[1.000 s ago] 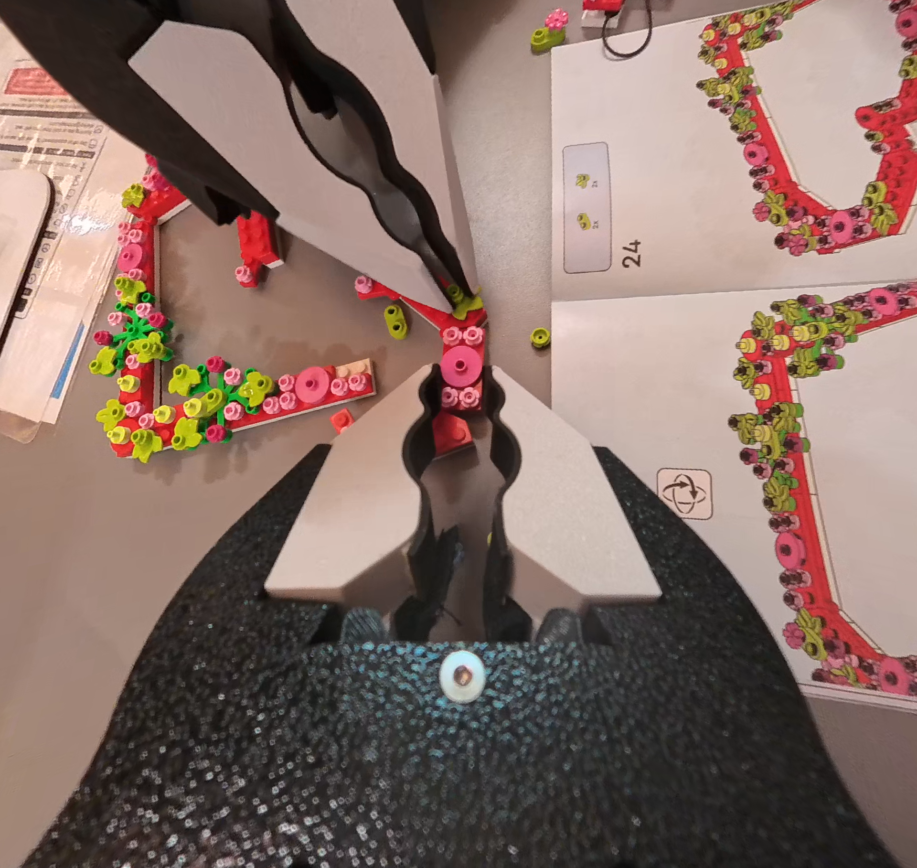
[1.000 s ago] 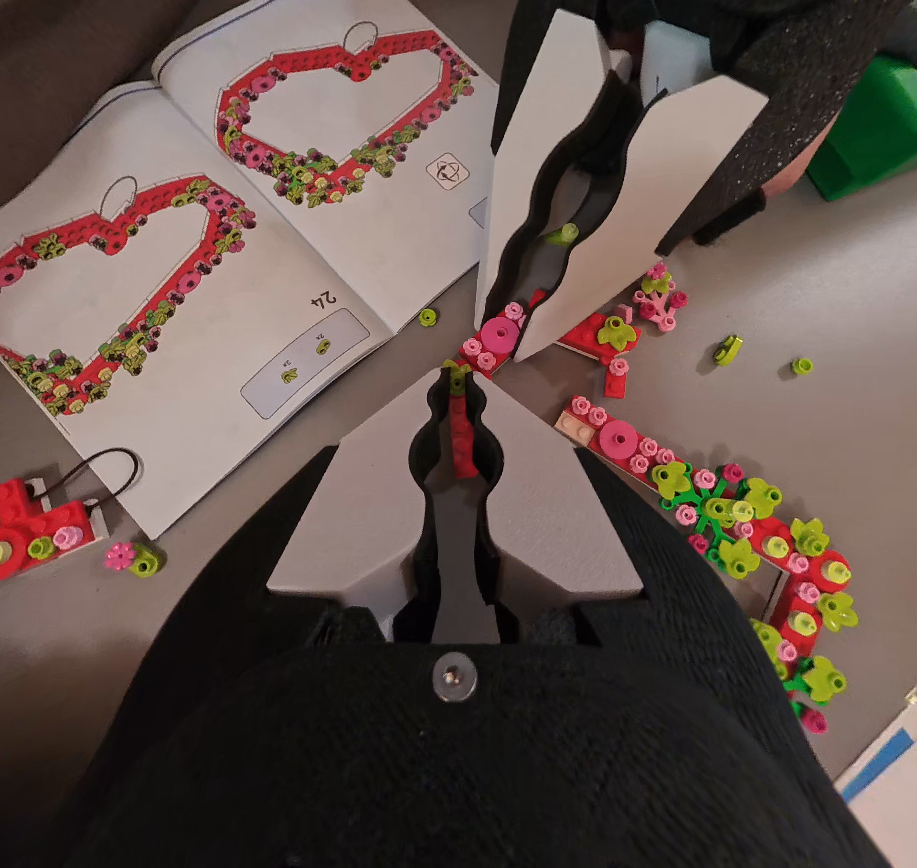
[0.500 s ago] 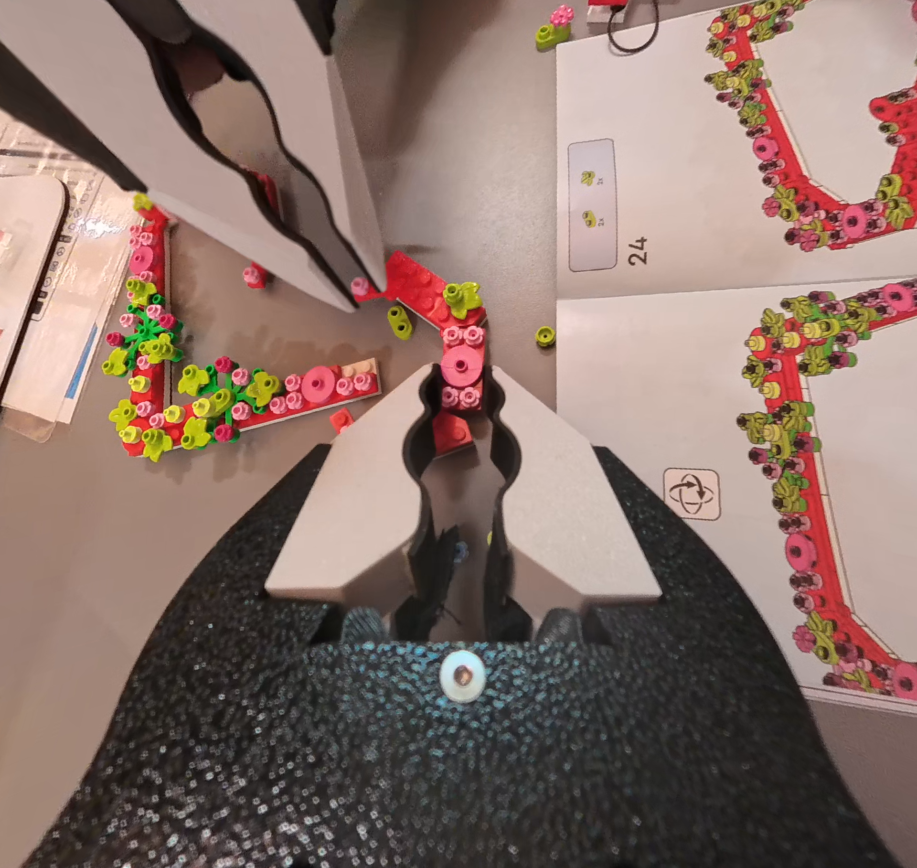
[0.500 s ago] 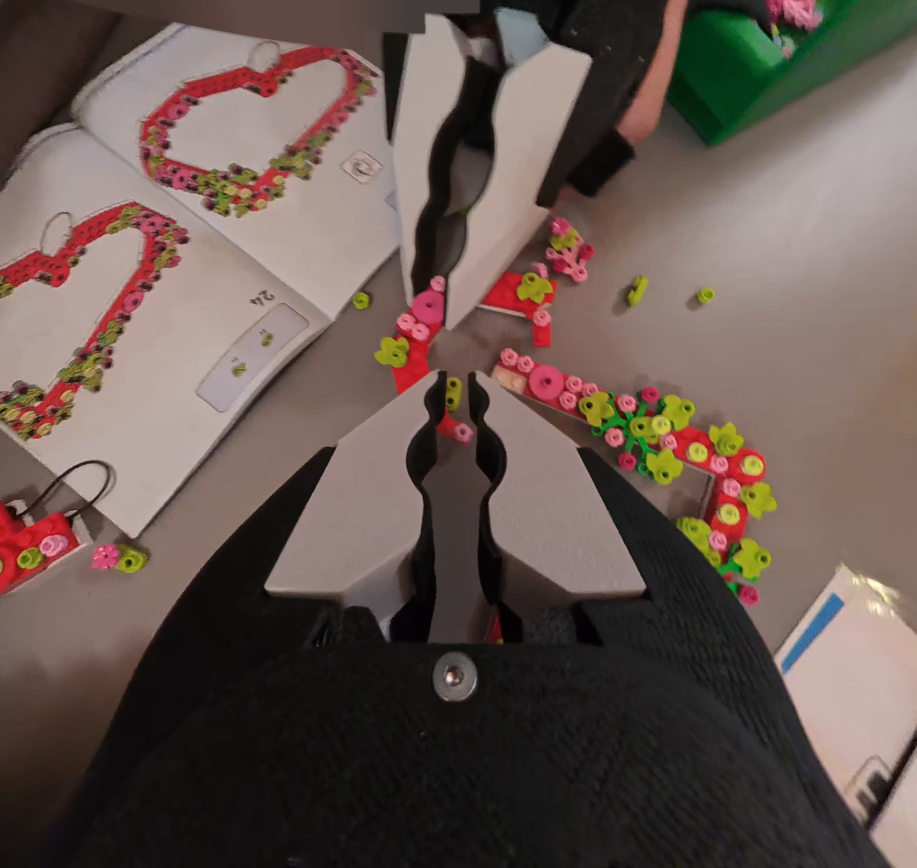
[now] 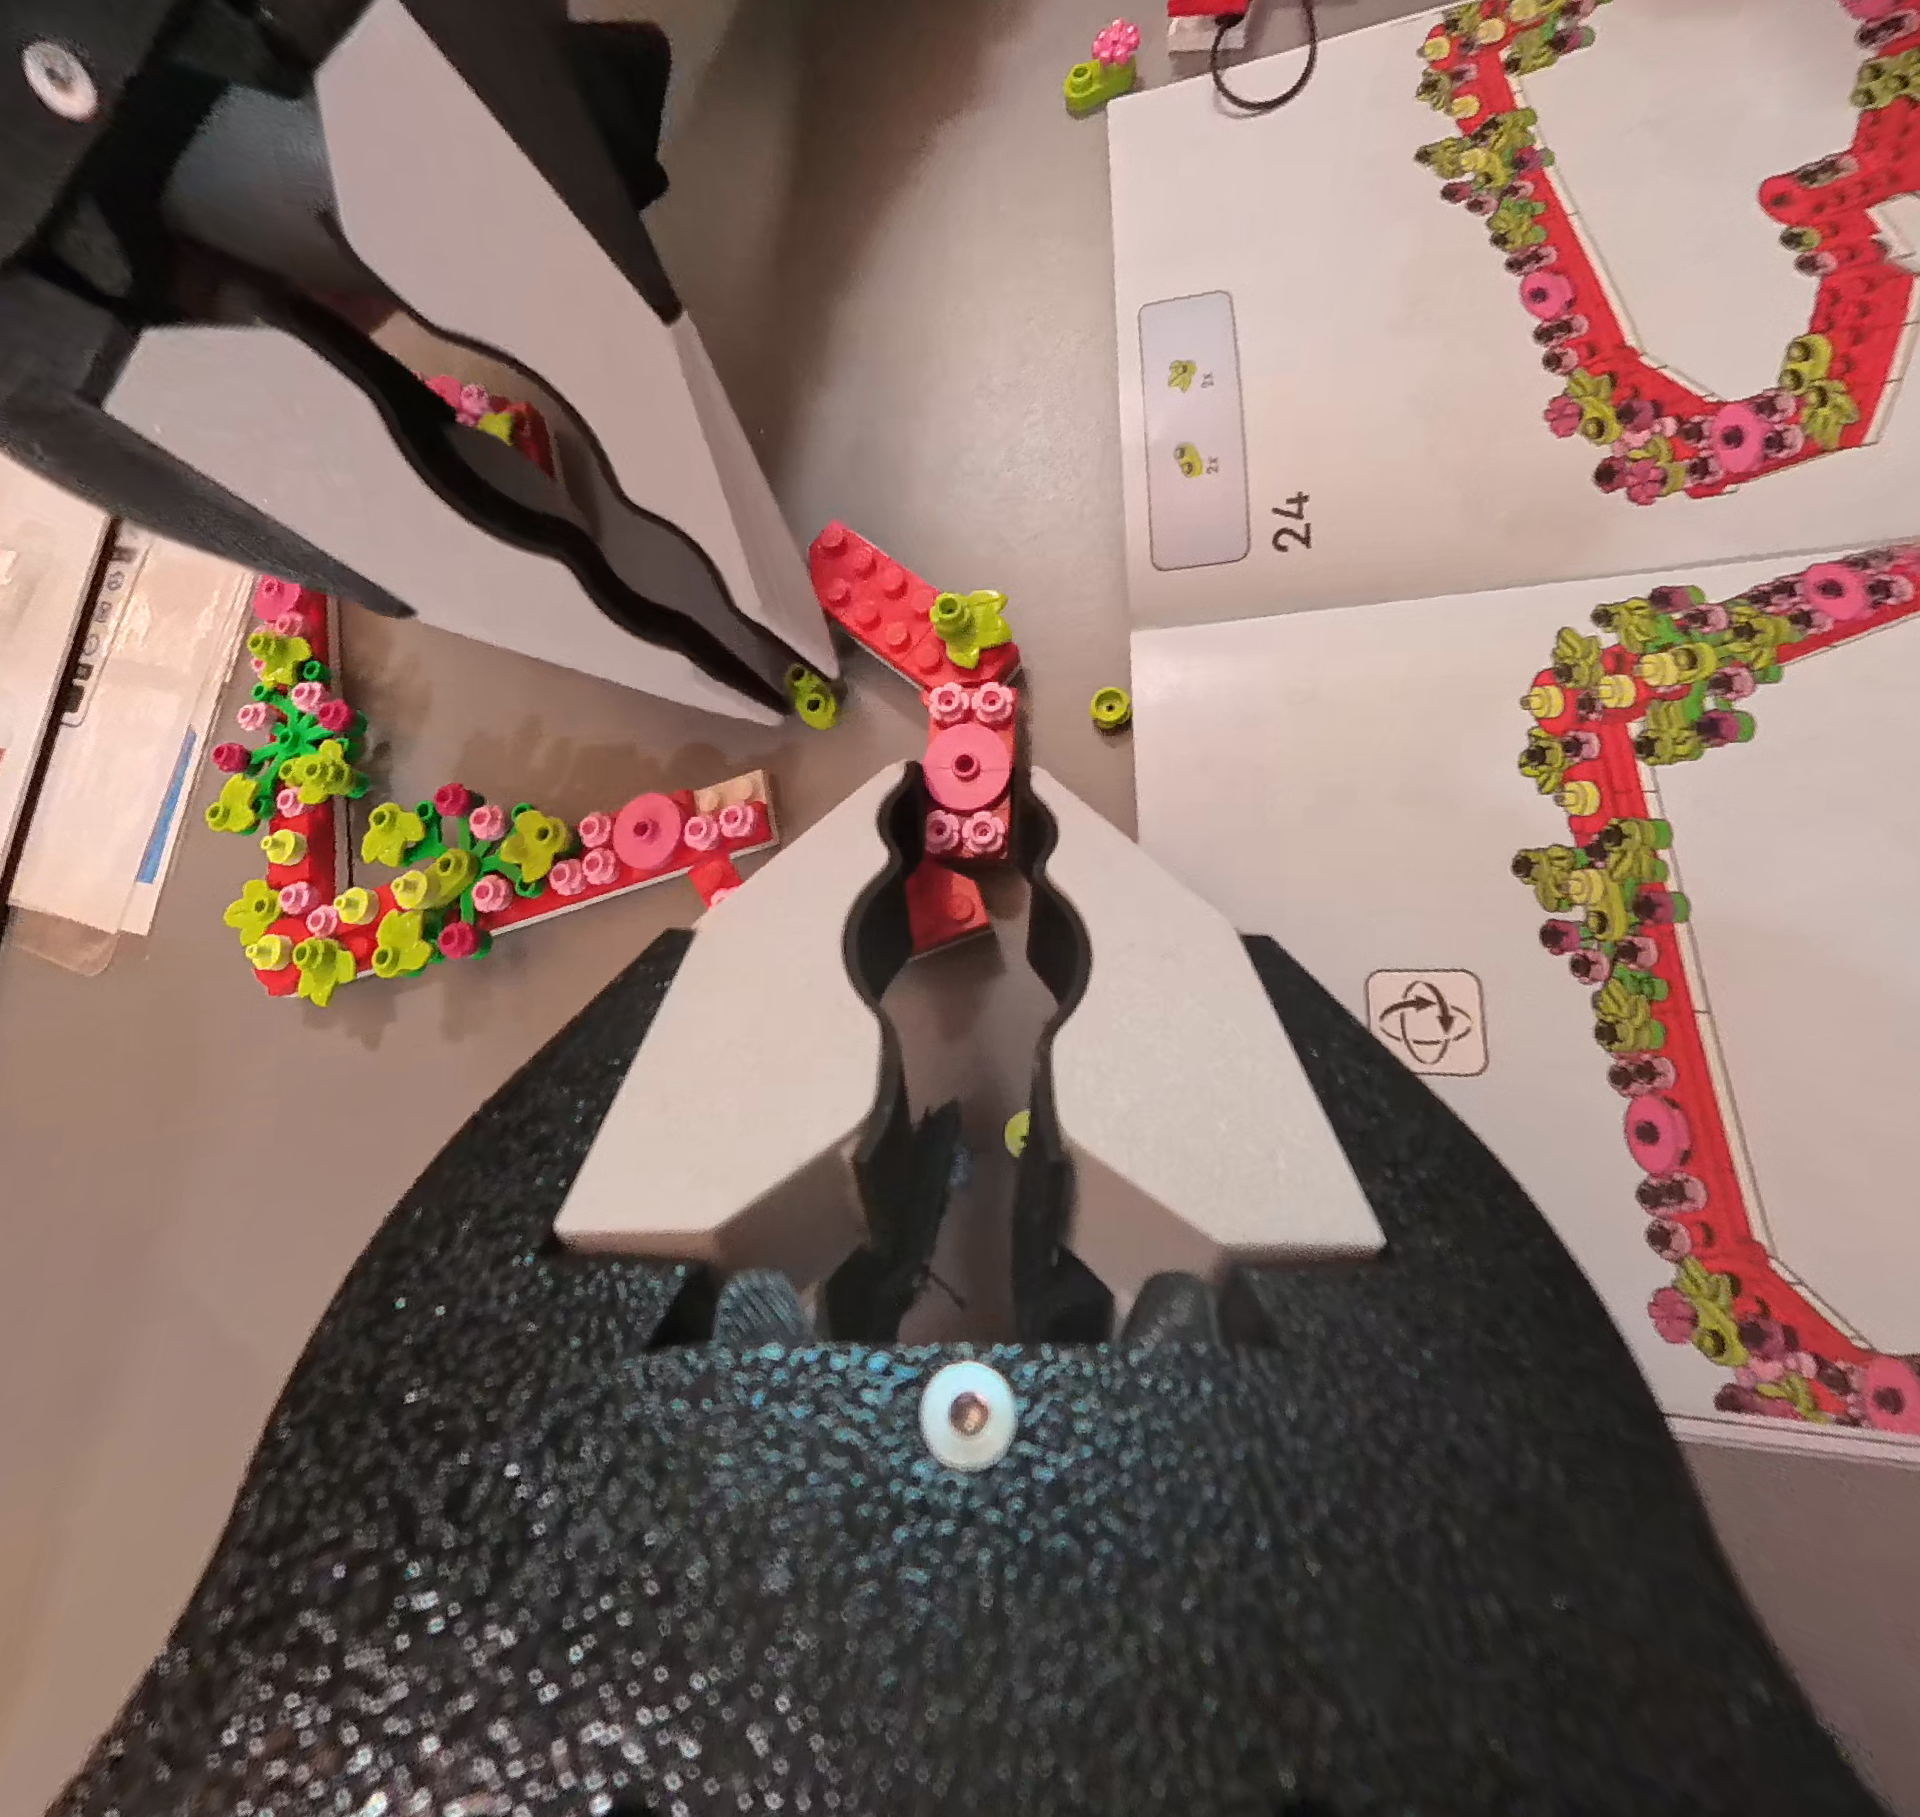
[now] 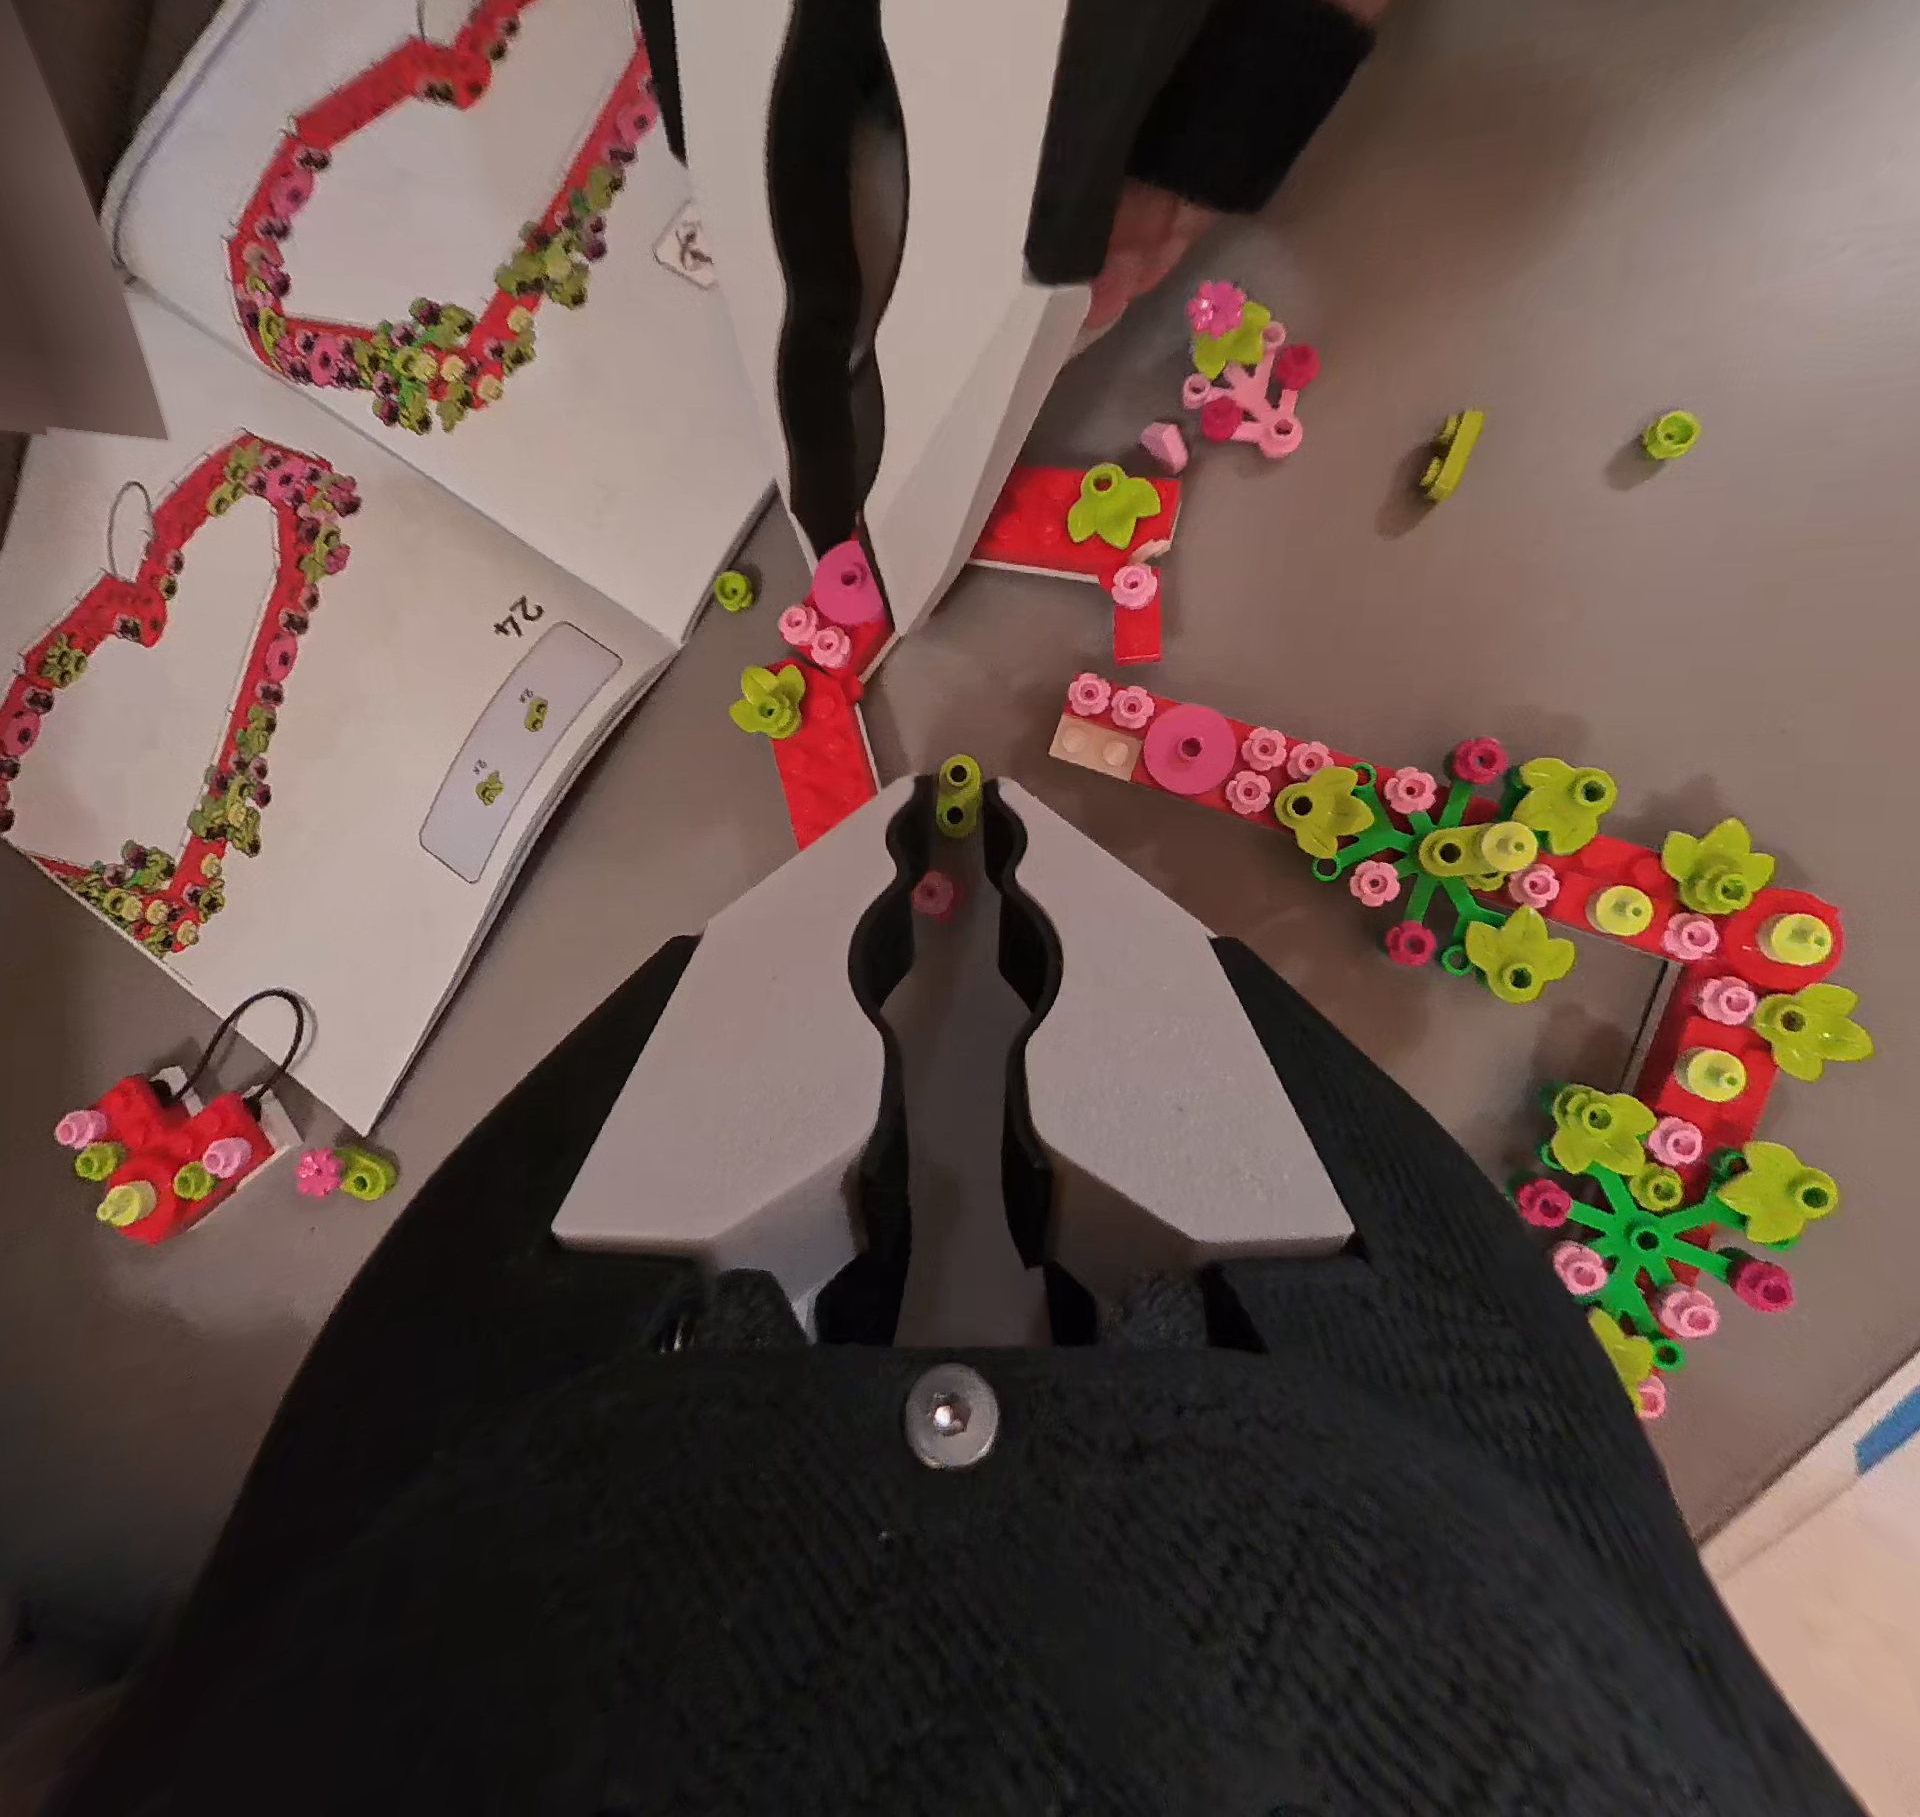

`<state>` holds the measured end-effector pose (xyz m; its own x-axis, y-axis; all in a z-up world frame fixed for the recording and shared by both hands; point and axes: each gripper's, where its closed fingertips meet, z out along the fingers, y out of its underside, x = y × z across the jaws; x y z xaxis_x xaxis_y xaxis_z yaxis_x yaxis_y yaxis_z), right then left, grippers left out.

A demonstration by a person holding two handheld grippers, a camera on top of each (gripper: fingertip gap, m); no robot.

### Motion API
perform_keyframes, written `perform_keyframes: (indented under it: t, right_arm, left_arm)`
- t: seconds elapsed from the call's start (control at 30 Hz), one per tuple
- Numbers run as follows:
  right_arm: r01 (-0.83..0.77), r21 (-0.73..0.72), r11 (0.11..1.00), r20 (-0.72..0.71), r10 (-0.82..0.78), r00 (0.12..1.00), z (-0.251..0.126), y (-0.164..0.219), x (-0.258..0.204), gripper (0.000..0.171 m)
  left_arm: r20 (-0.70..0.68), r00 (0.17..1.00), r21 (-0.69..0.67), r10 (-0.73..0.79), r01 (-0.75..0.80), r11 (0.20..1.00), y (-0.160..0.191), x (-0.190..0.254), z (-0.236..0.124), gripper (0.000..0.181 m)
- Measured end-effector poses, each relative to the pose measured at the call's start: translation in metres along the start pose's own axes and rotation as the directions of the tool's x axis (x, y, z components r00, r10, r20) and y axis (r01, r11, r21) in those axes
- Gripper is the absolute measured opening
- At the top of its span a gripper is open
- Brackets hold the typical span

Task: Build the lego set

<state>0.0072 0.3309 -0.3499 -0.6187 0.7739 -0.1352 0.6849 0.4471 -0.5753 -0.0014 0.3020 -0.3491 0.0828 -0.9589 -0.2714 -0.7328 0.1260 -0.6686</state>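
My left gripper [image 5: 966, 801] is shut on one end of a red angled lego section [image 5: 883, 593] that bears pink flowers, a pink disc and a lime leaf. The section lies on the grey table. My right gripper [image 6: 956, 796] is shut on a small lime piece [image 6: 958, 793] at table level, just beside the red section [image 6: 821, 759]. In the left wrist view the right gripper [image 5: 800, 692] comes in from the upper left with the lime piece [image 5: 812, 702] at its tips. In the right wrist view the left gripper [image 6: 868, 583] comes in from above.
An L-shaped red section with flowers and leaves [image 6: 1190, 749] lies to the right. The open instruction booklet [image 6: 582, 479] lies to the left, with a small red section with a cord [image 6: 166, 1144] below it. Loose lime pieces [image 6: 1455, 453], a pink branch piece [image 6: 1247, 396] and another red piece [image 6: 1039, 520] are scattered behind. Both grippers' tips are close together, under 4 cm apart.
My right gripper left the lime leaf on the red section, swung away, then came down onto the loose lime piece and closed on it. My left gripper has kept its hold.
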Motion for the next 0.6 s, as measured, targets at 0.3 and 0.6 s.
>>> perform_keyframes:
  t: [0.3,0.6]
  right_arm:
    - [0.089,0.017,0.996,-0.009,-0.089,0.996,-0.004,-0.014,-0.008,0.005]
    - [0.153,-0.033,0.988,0.056,-0.151,0.987,0.001,-0.013,-0.027,0.005]
  left_arm:
    - [-0.024,1.0,0.0,-0.01,0.01,1.0,0.0,0.002,0.0,0.015]
    - [-0.045,0.999,-0.002,-0.01,0.01,1.0,-0.001,0.003,0.0,0.015]
